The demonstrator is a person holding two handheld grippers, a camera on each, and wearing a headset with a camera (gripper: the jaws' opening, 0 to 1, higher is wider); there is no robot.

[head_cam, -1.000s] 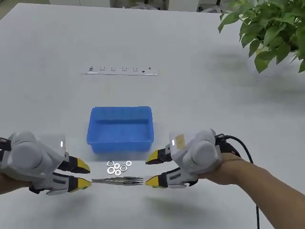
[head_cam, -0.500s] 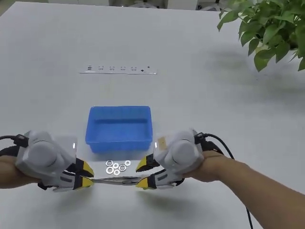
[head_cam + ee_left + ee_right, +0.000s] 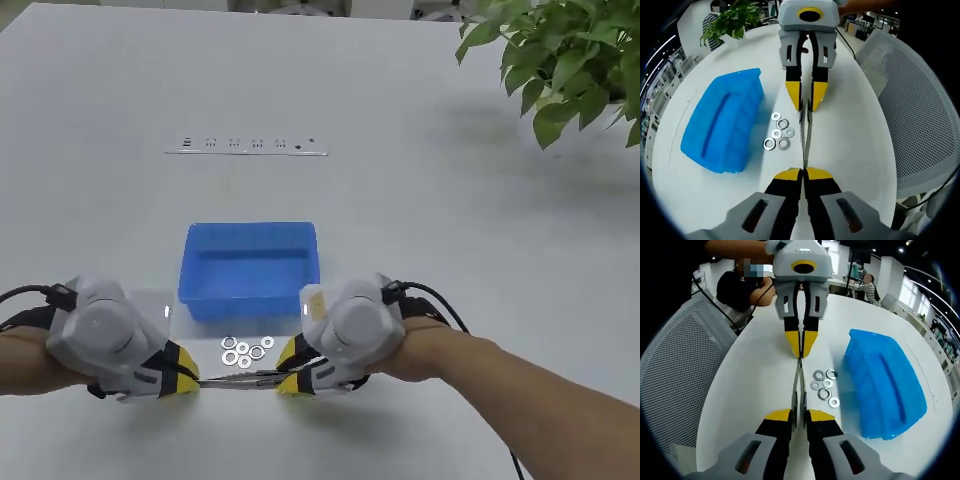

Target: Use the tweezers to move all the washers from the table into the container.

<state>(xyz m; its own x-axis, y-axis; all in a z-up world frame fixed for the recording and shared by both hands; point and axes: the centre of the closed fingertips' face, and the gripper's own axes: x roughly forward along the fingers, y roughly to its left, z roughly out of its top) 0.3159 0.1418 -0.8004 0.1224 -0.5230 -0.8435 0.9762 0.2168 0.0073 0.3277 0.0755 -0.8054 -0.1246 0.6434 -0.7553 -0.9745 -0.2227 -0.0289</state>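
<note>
Head view: left gripper [image 3: 185,372] and right gripper [image 3: 290,372] are clamping opposite ends of the tweezers [image 3: 240,378], lying just beside the washers [image 3: 246,349] near the container [image 3: 250,262]. Tweezer pickup is proceeding; a level lift likely follows.

The right hand-held gripper [image 3: 800,415] pinches the tweezers [image 3: 798,389] at their near end, the left hand-held gripper [image 3: 801,347] at the far end; washers [image 3: 824,386] lie between the tweezers and the blue container [image 3: 885,385].

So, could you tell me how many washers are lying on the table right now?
6 washers, all in one loose cluster on the table, between the blue container and the tweezers. None look hidden.
</note>
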